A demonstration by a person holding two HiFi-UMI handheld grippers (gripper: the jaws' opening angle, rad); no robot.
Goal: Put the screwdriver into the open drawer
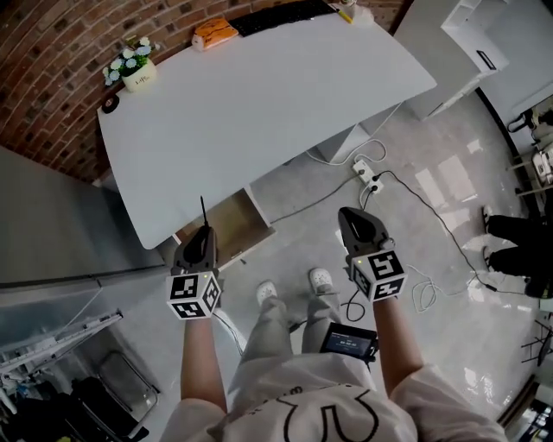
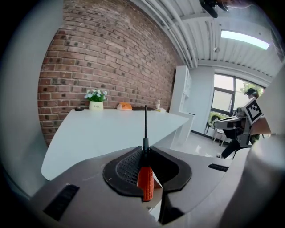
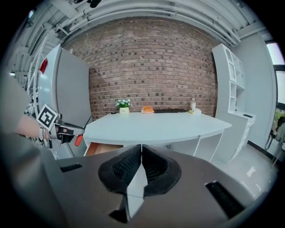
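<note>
Screwdriver position: clamped between the jaws of the left gripper, which are closed on its orange handle. In the left gripper view the black shaft projects past the jaw tips toward 12 o'clock, and the butt of the handle protrudes behind the pads.

In the head view the left gripper sits at 7 o'clock, held above the floor. The shaft tip overlaps the near edge of the white tabletop. The open drawer extends from under that edge. Its wooden interior lies just beside the left gripper, at that gripper's 1 o'clock.

Right gripper: at 5 o'clock in the head view, over the floor and well apart from the drawer. Its jaws are closed together with nothing between them.

Along the far side of the tabletop, a flower pot and an orange object stand at 11 o'clock, and a black keyboard lies at 12 o'clock. A power strip lies on the floor at 2 o'clock.
</note>
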